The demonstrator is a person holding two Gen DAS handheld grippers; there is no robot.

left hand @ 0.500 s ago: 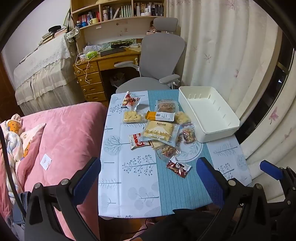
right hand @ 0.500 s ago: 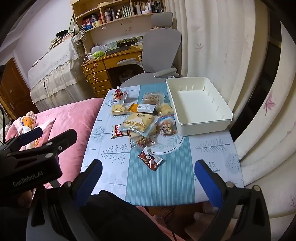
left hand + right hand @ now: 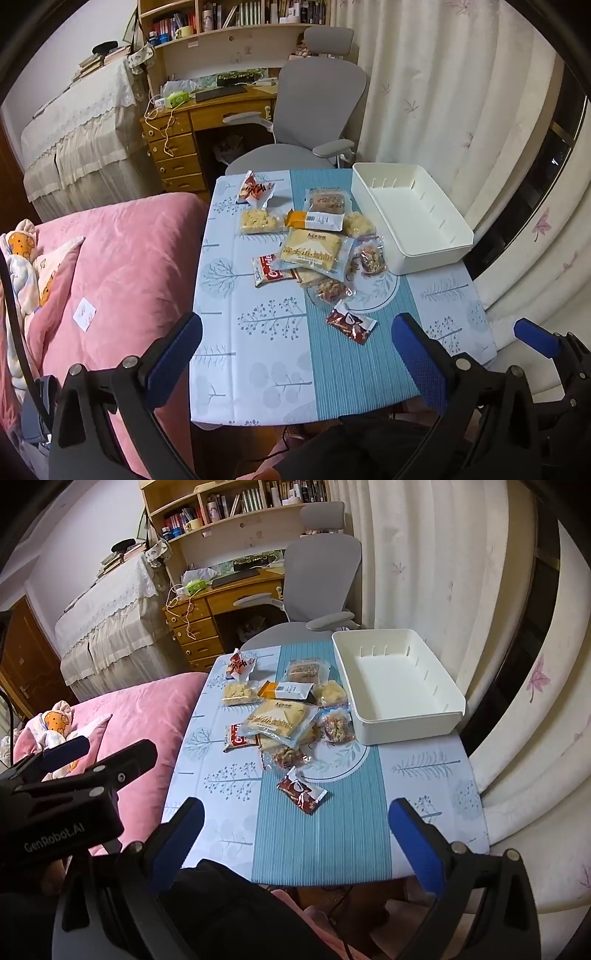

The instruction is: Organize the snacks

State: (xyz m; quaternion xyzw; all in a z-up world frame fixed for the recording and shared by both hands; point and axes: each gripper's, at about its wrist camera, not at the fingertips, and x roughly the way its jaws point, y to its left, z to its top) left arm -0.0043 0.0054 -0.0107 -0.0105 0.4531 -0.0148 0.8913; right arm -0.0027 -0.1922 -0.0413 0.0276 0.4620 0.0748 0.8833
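Several snack packets lie in a loose pile (image 3: 314, 243) (image 3: 284, 716) on a small table with a blue and white cloth (image 3: 258, 369) (image 3: 321, 842). A dark red packet (image 3: 351, 325) (image 3: 301, 795) lies nearest me, apart from the pile. An empty white bin (image 3: 436, 251) (image 3: 410, 723) stands at the table's right side. My left gripper (image 3: 297, 354) is open and empty, held above the near table edge. My right gripper (image 3: 295, 834) is open and empty, also over the near edge. The left gripper also shows in the right wrist view (image 3: 74, 764).
A pink bed (image 3: 122, 258) (image 3: 147, 709) lies against the table's left side. A grey office chair (image 3: 314, 122) (image 3: 321, 579) and a wooden desk (image 3: 207, 122) stand behind the table. Curtains (image 3: 461, 92) hang to the right.
Both views have shifted slightly; both grippers stay open and empty, and the snacks and the bin have not moved.
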